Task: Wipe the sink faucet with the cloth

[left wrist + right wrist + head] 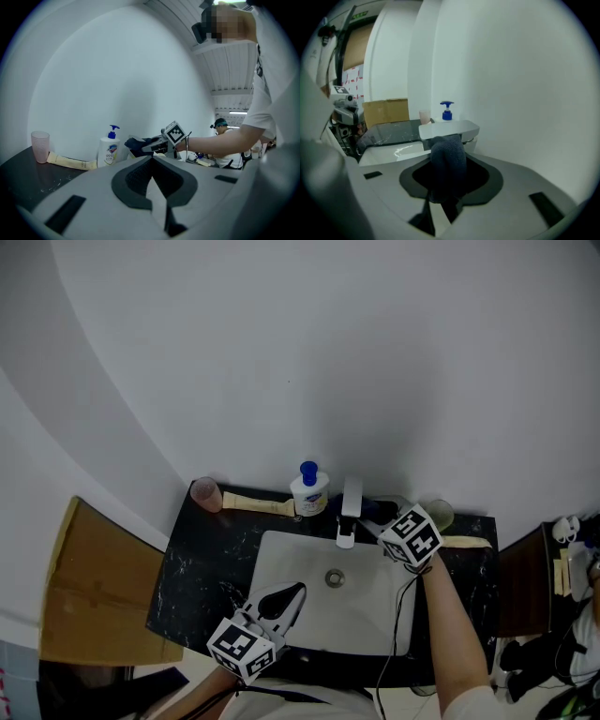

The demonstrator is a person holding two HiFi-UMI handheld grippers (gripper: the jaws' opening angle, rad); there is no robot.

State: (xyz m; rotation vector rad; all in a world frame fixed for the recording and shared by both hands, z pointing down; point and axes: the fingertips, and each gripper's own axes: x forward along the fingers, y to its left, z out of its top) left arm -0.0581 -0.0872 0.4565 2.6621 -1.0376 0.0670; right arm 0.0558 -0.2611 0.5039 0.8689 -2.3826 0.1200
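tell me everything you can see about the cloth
The cloth is dark blue with a nubby, towel-like texture. It is bunched into a thick rounded fold, and the right gripper has its jaws shut on the lower part. The upper end appears to press against the underside of the white faucet spout. Its full size and shape can't be told.

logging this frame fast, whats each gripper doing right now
Left gripper: shut, holding nothing.
Right gripper: shut on the dark blue cloth, at the faucet.
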